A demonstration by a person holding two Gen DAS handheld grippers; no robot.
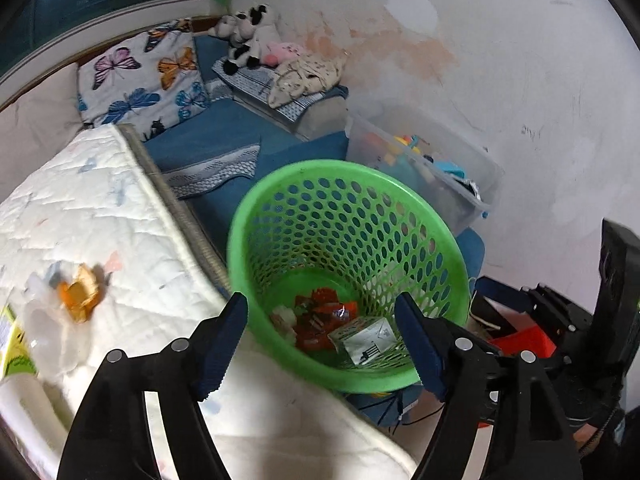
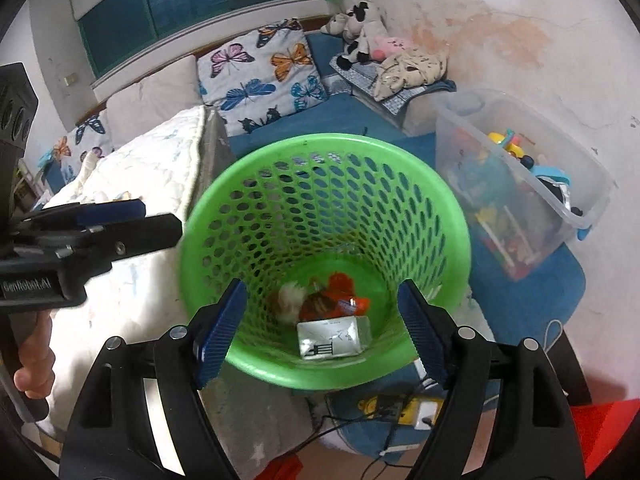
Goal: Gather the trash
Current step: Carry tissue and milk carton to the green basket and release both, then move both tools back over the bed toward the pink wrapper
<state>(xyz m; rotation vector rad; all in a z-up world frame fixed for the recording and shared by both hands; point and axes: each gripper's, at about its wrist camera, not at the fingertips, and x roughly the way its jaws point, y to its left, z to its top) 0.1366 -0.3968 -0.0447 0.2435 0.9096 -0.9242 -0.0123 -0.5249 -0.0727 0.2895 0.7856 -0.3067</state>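
Note:
A green mesh basket [image 1: 320, 176] [image 2: 320, 144] stands beside the white mattress [image 1: 100, 208]. In it lie a white carton [image 1: 362, 340] [image 2: 334, 338], orange-red wrappers [image 1: 320, 312] [image 2: 340, 300] and a pale crumpled wad [image 2: 290, 298]. My left gripper [image 1: 324, 344] is open and empty over the basket's near rim. My right gripper [image 2: 322, 328] is open and empty above the basket. An orange wrapper [image 1: 80, 292] and a green-yellow package [image 1: 14, 344] lie on the mattress at left. The left gripper also shows in the right wrist view [image 2: 120, 220].
A clear bin of toys [image 1: 432, 164] [image 2: 516, 184] stands to the right by the wall. Butterfly pillows [image 2: 260, 76] and plush toys [image 2: 360, 28] lie at the back. Cables and a yellow device [image 2: 396, 408] lie on the floor below the basket.

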